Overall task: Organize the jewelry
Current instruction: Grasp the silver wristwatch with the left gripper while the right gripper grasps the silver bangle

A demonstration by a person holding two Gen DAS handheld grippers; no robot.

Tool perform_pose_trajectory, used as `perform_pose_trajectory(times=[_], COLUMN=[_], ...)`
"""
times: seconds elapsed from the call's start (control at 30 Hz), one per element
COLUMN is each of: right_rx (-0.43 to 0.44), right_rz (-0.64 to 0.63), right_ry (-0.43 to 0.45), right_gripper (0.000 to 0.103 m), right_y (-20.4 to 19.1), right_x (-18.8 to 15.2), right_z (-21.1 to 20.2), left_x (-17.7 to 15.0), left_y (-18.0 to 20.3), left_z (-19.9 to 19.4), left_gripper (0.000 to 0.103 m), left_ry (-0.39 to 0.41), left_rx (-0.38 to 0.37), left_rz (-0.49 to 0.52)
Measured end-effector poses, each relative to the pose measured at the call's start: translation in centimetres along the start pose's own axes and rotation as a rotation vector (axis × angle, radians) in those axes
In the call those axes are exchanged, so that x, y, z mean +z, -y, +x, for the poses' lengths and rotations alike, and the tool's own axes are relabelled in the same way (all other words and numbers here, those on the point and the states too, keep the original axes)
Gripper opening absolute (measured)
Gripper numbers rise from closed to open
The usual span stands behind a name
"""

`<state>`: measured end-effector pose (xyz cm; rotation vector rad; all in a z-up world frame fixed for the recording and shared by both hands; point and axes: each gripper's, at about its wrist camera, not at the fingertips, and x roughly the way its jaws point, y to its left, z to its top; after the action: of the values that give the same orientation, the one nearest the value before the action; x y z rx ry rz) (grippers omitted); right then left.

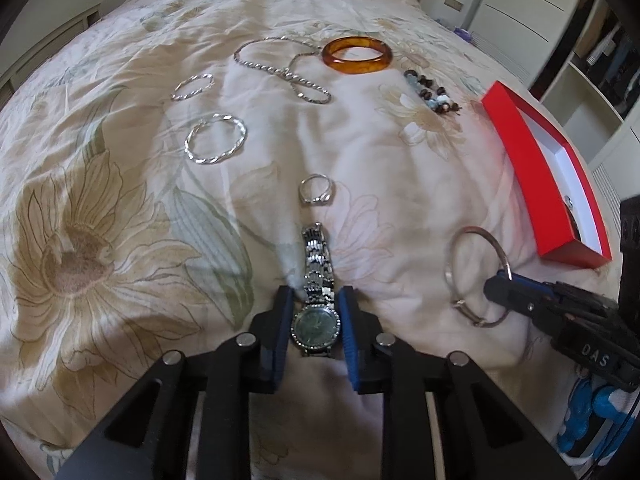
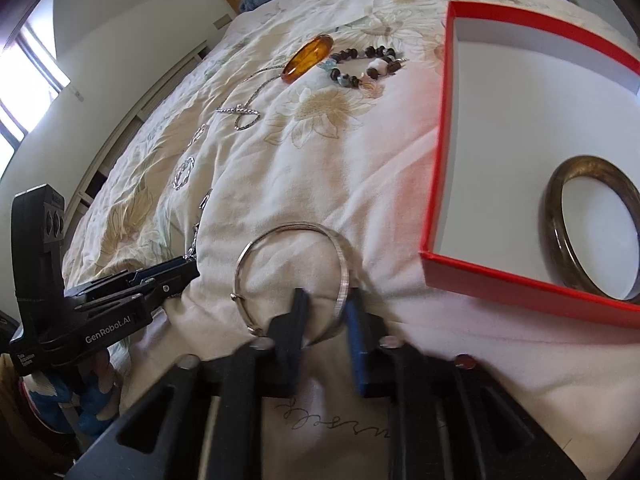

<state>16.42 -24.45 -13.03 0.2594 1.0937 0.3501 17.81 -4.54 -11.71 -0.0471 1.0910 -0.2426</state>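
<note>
- The watch (image 1: 316, 304) lies lengthwise on the quilt (image 1: 120, 184), its round face between the two blue pads of the left gripper (image 1: 314, 300). The pads stand just beside the case on either side; whether they press on it cannot be made out.
- The silver bangle (image 2: 304, 268) lies just right of the watch. The right gripper (image 2: 326, 300) straddles its near right rim, one finger inside the hoop and one outside, jaws narrow; the left wrist view shows its tip touching the rim.
- The red box (image 2: 436, 152) sits open to the right, its near corner just beyond the bangle. A dark bangle (image 2: 592, 232) rests inside against the near wall, partly cut off by the frame edge.
- Bare quilt lies between the silver bangle and the box wall, and more to the left of the watch.
- Beyond the watch lie a ring (image 1: 316, 189), two twisted silver hoops (image 1: 216, 140), a silver chain (image 1: 280, 70), an amber bangle (image 1: 357, 55) and a beaded bracelet (image 1: 432, 94), well apart from one another.
- The quilt is cream with a printed flower pattern, wrinkled and soft.
- Pale cabinets (image 1: 516, 12) and open shelves stand at the right of the bed; a window (image 2: 24, 80) shows at far left.
</note>
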Motion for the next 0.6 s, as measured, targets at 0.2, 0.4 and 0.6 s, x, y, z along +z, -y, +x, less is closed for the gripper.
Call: perform_pose_trajectory(times=[0.2, 0.4, 0.6], right_rx=[-0.006, -0.019, -0.065], right_rz=[-0.032, -0.098, -0.177], right_ry=[0.015, 0.029, 0.049], right_gripper=[0.006, 0.005, 0.005], right_y=[-1.2, -3.0, -4.8], right_x=[0.1, 0.1, -0.1], right_z=[-0.7, -2.0, -3.7], left_x=[-0.5, -1.2, -1.8], left_y=[0.3, 0.0, -0.1], left_z=[-1.2, -2.5, -4.0], left_gripper=[0.021, 0.021, 0.021], left_ry=[0.002, 0.000, 0.011], left_rx=[-0.039, -0.086, -0.114], left_rz=[0.054, 0.041, 0.009])
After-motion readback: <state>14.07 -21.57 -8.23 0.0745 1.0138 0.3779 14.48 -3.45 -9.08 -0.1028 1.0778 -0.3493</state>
